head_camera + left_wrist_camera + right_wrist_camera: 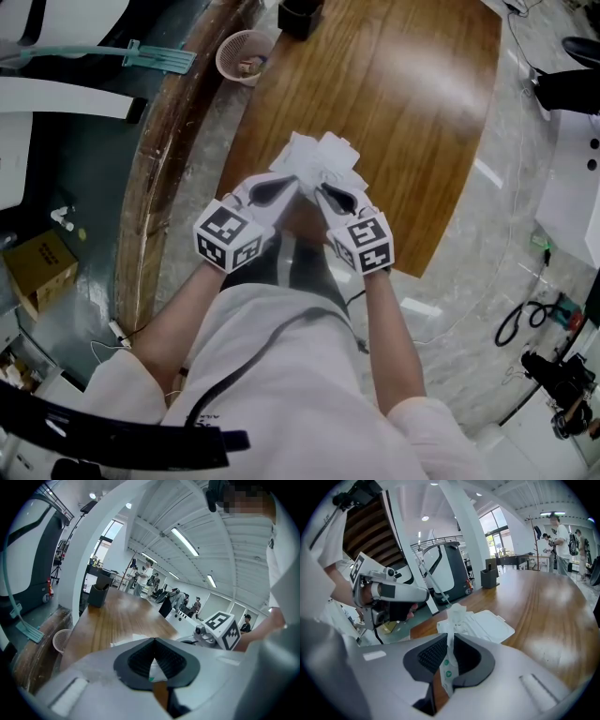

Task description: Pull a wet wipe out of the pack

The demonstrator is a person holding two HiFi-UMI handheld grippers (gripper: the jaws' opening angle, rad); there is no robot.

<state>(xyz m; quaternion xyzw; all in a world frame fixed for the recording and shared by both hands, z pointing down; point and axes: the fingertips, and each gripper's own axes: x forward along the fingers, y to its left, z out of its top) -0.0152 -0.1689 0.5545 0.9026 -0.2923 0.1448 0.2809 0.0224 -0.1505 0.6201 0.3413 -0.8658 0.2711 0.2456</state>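
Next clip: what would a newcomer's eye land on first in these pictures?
The left gripper and right gripper meet tip to tip over the near edge of the wooden table, both pinching a white wipe pack. A crumpled wipe sticks up just beyond the right gripper's jaws.

Head view stares steeply down at the brown wooden table [394,112]; both gripper views skim low along it, close up.

**White, Green, Black and Wood-Brown**

The wet wipe pack [487,623] is white with green round marks. The left gripper [286,187] and right gripper [328,195] are pale grey with black ribbed pads and black-and-white checked cubes [230,236]. The table [403,112] is glossy brown woodgrain. At eleven o'clock stands a pink basket [228,62].
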